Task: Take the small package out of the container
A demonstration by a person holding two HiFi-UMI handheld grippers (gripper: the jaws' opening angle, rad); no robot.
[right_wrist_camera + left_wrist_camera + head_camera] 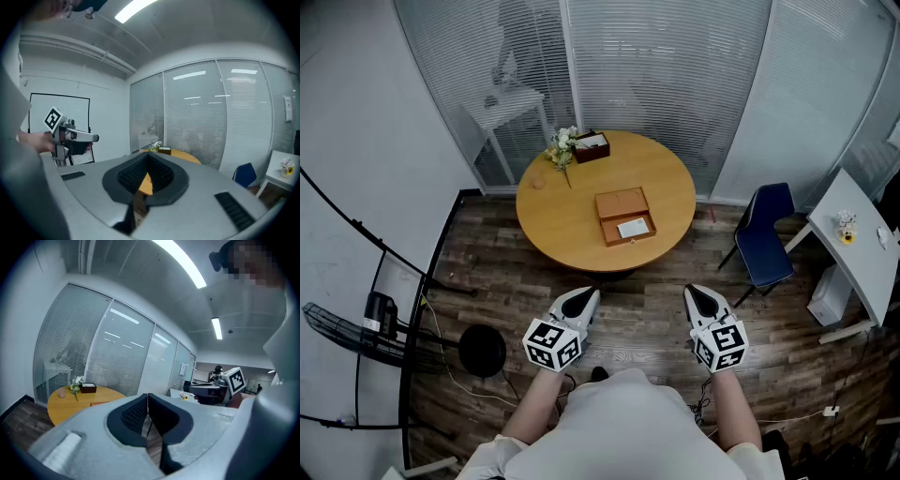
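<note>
On the round wooden table (567,234) lies an open wooden container (622,203), its lid folded back. A small white package (633,228) rests in its near half. Both grippers hang above the floor in front of the table, well short of the container. My left gripper (589,294) is shut and empty; its pads meet at the tip (148,396). My right gripper (694,291) is likewise shut with nothing held (148,156). In the left gripper view the table (65,399) shows at the lower left, the container mostly hidden behind the jaws.
A dark box (592,146) and a small bunch of flowers (562,146) stand at the table's far edge. A blue chair (767,234) and a white desk (858,239) are to the right. A fan (352,330) and cables lie left, with glass walls and blinds behind.
</note>
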